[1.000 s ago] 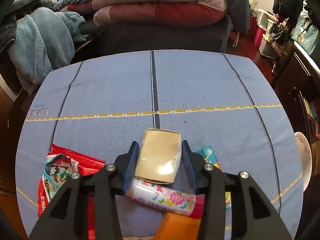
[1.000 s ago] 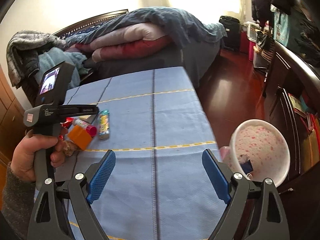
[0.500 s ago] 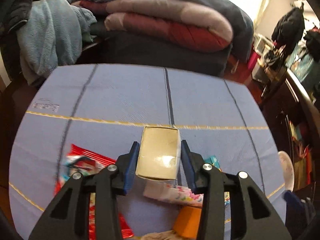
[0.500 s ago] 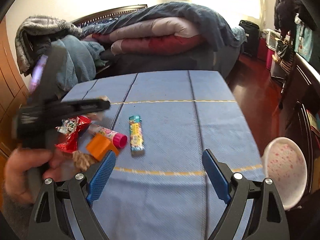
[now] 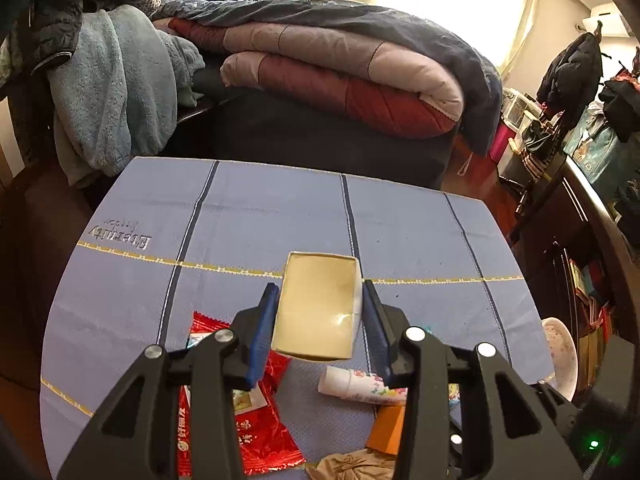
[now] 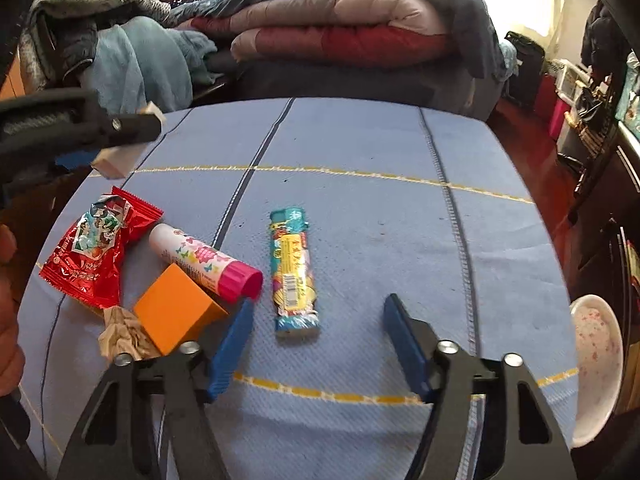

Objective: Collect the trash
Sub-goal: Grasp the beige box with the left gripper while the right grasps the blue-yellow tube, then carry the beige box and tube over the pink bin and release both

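upside-down "eternity" lettering on the blue tablecloth (image 5: 280,216)

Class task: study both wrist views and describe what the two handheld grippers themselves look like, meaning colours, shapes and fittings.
Both the left gripper and right gripper match: black plastic frames with triangular cut-outs, round silver rivets at the joints, and jaws faced with flat blue ribbed pads. No cables or sleeves show.

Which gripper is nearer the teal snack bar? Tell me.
Right. The right gripper hangs just over the teal snack bar, fingers closing, nothing between them. The left gripper is off beside it, clamping a small box.
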Demonstrator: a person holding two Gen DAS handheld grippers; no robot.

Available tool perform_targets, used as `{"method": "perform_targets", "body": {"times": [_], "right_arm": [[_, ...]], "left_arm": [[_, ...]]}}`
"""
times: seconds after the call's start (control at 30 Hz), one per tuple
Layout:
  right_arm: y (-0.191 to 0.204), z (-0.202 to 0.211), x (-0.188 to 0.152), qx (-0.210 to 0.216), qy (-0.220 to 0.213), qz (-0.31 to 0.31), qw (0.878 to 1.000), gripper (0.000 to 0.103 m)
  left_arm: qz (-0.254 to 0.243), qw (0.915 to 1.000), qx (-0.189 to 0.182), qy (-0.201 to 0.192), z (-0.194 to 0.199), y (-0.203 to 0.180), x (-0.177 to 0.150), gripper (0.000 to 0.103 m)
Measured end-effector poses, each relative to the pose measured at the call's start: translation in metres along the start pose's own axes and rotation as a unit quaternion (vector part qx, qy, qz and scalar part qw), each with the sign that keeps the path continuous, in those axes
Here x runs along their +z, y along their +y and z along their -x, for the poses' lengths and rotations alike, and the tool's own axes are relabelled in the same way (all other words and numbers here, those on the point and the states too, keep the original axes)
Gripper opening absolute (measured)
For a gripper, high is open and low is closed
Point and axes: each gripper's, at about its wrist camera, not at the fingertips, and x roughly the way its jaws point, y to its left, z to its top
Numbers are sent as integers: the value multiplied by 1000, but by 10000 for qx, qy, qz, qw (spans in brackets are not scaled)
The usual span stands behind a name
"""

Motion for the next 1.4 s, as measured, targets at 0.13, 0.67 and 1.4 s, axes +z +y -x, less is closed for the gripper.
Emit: {"method": "perform_targets", "body": {"times": [0.13, 0.67, 1.4], "right_arm": [[2, -3, 3, -59, -43, 56, 10000, 60], [-17, 26, -5, -18, -344, -112, 9993, 22], [-91, 111, -37, 360, -963, -1026, 9894, 11]], "left_arm": [[-36, 10000, -4, -35, 1, 0, 2, 42], [-143, 9998, 17, -136, 14, -9, 4, 42], [-828, 9961, -185, -258, 41, -95, -10, 42]]}}
